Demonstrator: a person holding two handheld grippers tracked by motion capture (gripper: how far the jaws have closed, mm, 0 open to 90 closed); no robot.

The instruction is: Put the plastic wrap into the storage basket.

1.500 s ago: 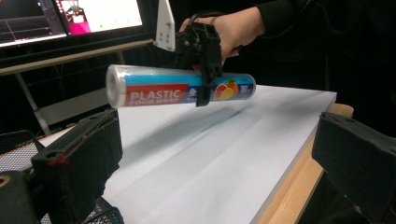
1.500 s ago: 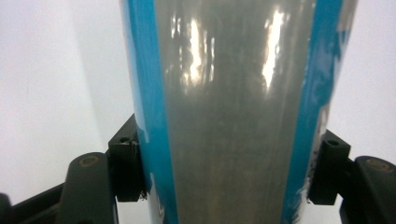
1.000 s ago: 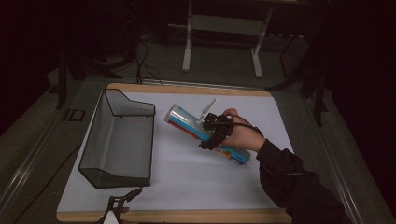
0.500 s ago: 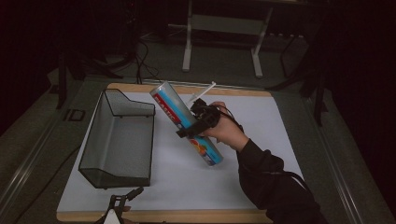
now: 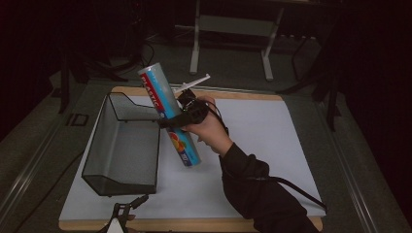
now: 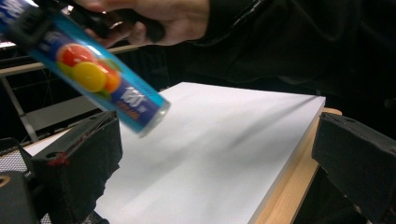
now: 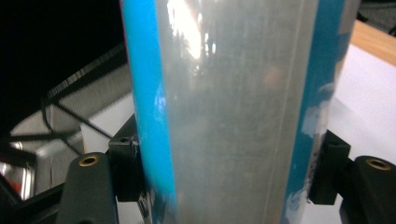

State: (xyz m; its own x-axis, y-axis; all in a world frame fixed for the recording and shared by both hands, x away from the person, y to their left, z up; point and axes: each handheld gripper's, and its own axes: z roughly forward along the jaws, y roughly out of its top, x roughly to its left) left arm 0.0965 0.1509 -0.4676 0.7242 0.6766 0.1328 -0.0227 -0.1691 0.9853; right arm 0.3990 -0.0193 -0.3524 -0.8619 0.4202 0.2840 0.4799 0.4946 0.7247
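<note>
Seen from above, a wire mesh basket (image 5: 127,145) sits on the left part of the worktop (image 5: 272,145), a white sheet on a wooden board, and it looks empty, though its dark mesh makes the bottom hard to read. At the near edge, just left of centre, the left tongs (image 5: 127,208) rest low with their jaws spread wide apart and nothing between them; the left gripper view looks out between those two black jaws across bare white sheet. To the right of the basket, the right tongs (image 5: 187,115) are clamped across the middle of a tall blue snack tube (image 5: 171,119) printed with fruit pictures, and the right gripper view shows the jaws pressing on both sides of it. What has changed: a second ago the tube lay almost flat just above the sheet at the centre of the worktop; now it has been lifted, swung leftward and tipped steeply, its top end leaning far and left over the basket's right wall (image 5: 158,145), its lower end hanging clear of the sheet. The person's hand (image 5: 209,131) and dark sleeve reach in from the near right. The tube seems about halfway to being placed in the basket.
</note>
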